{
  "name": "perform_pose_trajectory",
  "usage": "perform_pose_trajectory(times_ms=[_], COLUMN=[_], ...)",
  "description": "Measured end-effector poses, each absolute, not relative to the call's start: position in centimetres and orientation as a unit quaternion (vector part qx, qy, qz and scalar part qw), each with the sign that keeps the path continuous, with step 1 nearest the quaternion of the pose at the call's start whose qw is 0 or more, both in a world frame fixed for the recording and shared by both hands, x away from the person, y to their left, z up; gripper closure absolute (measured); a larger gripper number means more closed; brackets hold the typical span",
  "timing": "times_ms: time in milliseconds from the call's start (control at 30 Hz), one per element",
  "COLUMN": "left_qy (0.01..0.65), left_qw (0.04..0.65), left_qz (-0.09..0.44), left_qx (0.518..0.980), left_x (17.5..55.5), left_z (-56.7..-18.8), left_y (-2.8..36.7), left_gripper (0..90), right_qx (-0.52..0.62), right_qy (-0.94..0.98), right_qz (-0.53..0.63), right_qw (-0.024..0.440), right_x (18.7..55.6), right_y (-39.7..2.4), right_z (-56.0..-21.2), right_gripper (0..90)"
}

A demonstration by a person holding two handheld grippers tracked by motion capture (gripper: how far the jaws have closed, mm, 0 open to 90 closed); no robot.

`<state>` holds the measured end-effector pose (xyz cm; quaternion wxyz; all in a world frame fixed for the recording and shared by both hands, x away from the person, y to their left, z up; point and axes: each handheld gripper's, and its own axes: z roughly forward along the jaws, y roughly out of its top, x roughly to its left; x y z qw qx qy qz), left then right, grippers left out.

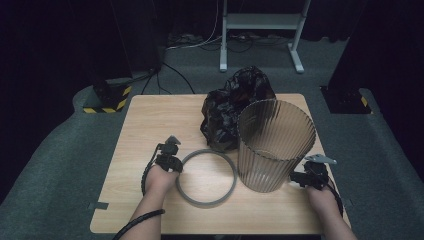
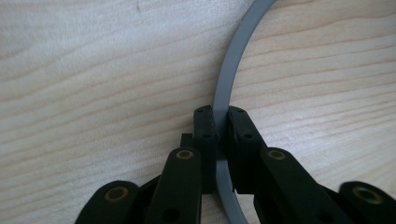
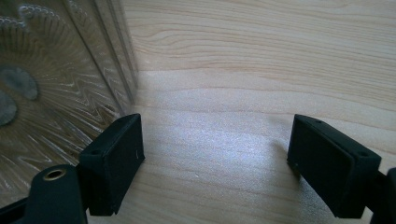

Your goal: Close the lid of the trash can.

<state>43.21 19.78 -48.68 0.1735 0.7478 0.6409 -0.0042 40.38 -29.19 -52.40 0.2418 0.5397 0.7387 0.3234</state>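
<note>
A flat grey ring (image 1: 206, 177) lies on the wooden table (image 1: 145, 125), left of a clear ribbed bin (image 1: 274, 145) that stands upright. A crumpled black bag (image 1: 231, 106) rests behind the bin. My left gripper (image 1: 174, 163) sits at the ring's left edge; in the left gripper view its jaws pinch the grey ring (image 2: 224, 88) from both sides, left gripper (image 2: 221, 122) shut on the band. My right gripper (image 1: 300, 178) hovers low by the bin's right base. In the right gripper view, my right gripper (image 3: 215, 154) stands open over bare wood, the bin wall (image 3: 56, 84) beside its left jaw.
A metal stand (image 1: 260, 30) and cables sit on the grey floor beyond the table. Black pillars with yellow-striped bases (image 1: 107, 97) flank the far corners. Bare wood lies at the table's far left and along its front edge.
</note>
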Motion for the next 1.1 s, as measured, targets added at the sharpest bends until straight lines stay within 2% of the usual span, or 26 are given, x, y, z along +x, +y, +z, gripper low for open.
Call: perform_pose_trajectory(times_ms=[500,767,1100], left_qy=[0.646,0.642,0.631], left_qw=[0.244,0.278,0.288], left_qz=[-0.055,-0.076,-0.078], left_qx=[0.721,0.710,0.716], left_x=[41.3,40.6,39.7], left_z=[-48.2,-47.7,-46.7], left_y=[23.5,24.1,23.7], left_gripper=[83.8,83.9,83.8], right_qx=[0.541,0.543,0.542], right_qy=[0.738,0.736,0.737], right_qz=[0.321,0.322,0.321], right_qw=[0.243,0.243,0.243], right_x=[40.3,40.3,40.3], right_y=[-29.1,-29.1,-29.1], right_z=[-52.4,-52.4,-52.4], right_gripper=[18.3,18.4,18.6])
